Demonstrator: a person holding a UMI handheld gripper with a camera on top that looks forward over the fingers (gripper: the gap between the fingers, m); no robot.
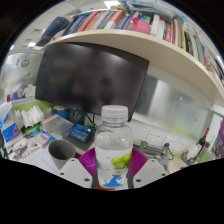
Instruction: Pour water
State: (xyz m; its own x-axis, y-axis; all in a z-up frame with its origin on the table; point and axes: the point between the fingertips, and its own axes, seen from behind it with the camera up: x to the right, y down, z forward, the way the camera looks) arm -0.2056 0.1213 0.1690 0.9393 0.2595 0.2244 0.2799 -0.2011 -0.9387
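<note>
Item: clear water bottle (114, 145), white cap, green label, upright between the tongs (115, 168), apparently clamped by both pink pads (89, 160). Behind: dark monitor (90, 75), cluttered counter (45, 150), bookshelf (130, 25) above.

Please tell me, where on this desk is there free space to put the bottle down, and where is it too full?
The gripper is shut on the bottle. A bare patch of desk shows beside the grey cup, nearer than the monitor. Beyond the cup, around the blue box, it is crowded; the other side also holds small items.
</note>
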